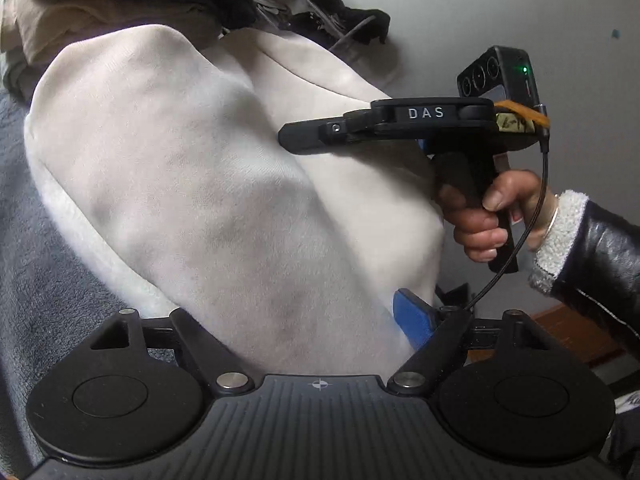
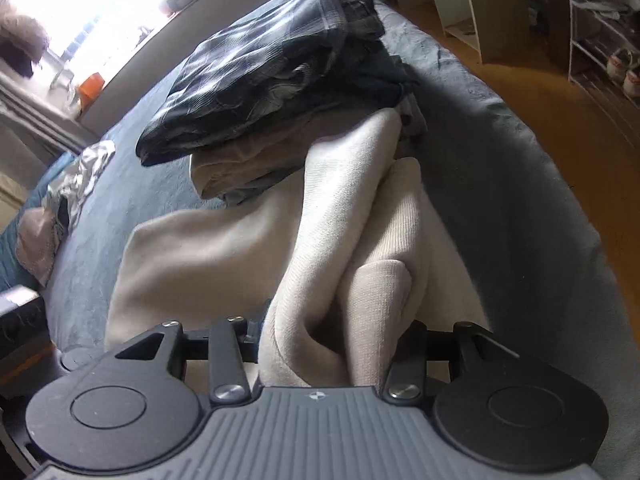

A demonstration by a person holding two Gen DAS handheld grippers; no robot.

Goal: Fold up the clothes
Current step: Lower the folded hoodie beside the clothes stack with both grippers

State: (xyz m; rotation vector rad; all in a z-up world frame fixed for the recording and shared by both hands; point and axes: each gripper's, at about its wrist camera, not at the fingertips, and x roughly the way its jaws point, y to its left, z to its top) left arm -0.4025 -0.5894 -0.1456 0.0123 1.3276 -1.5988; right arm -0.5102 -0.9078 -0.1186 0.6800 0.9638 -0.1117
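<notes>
Each hand-held gripper (image 2: 340, 344) clamps a bunched cream garment (image 2: 360, 240).

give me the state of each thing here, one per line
cream fleece garment: bunched, part lifted, not yet folded flat
right gripper: shut on the cream garment
left gripper: cloth between its fingers; grip cannot be told
dark plaid folded clothes: stacked on a beige piece, on the bed
grey-blue blanket: spread over the bed
hand: wrapped around the right gripper's handle

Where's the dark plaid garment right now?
In the right wrist view, the dark plaid garment sits upper centre, topping a stack of folded clothes on the blue-grey bed cover, just beyond the cream garment.
</notes>
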